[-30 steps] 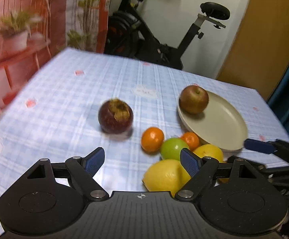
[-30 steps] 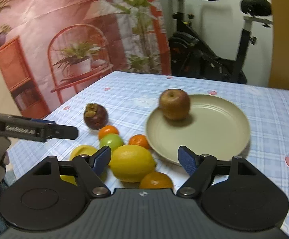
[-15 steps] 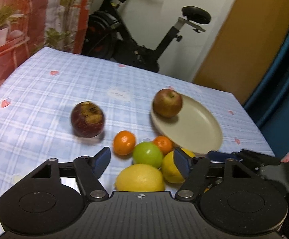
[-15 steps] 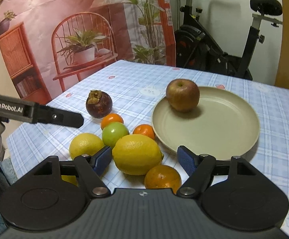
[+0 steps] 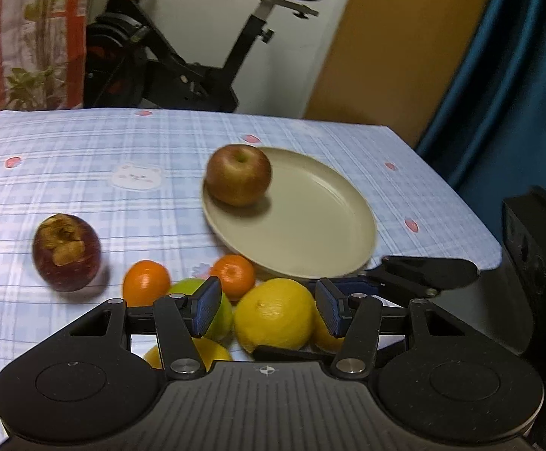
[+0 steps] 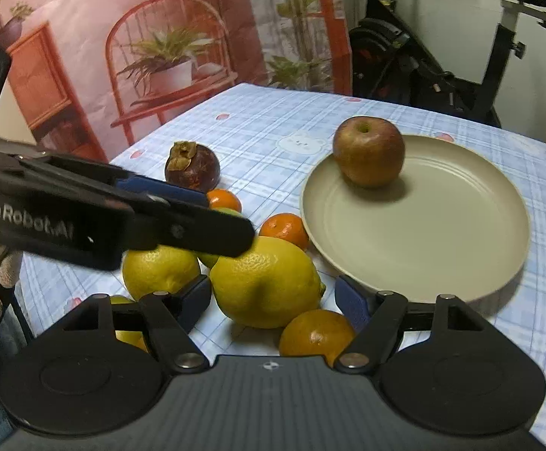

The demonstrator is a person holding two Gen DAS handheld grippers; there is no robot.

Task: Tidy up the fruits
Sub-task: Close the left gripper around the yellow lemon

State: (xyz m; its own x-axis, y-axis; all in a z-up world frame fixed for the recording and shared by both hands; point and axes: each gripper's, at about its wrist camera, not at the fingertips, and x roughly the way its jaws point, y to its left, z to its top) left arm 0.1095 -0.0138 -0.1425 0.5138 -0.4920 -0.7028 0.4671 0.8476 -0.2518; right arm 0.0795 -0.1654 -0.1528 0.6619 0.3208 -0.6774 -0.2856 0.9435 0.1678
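Left wrist view is showing the left gripper (image 5: 269,312) hanging low over the loose fruit, its jaws spread wide and holding nothing. A lemon (image 5: 275,319) is sitting between the blue pads, apparently not touched by either, which suggests the spread is set to take that fruit's width. A green fruit (image 5: 207,312) is lying partly behind the left pad, with two small oranges (image 5: 146,282) just beyond it. The mangosteen (image 5: 66,252) is standing apart on the checked tablecloth (image 5: 122,143). The apple (image 5: 238,174) is resting at the near-left rim of the plate (image 5: 329,233), leaving most of the plate bare, probably so more fruit can follow. This view is somewhat blurred.

Right wrist view is showing the right gripper (image 6: 273,300) also wide open and empty, straddling the same large lemon (image 6: 265,282) from the opposite side, with an orange (image 6: 316,332) just by its right pad. The left gripper's finger (image 6: 182,225) is reaching across above a second lemon (image 6: 160,270). Both tools are crowding one fruit, so a collision looks possible unless one gives way.
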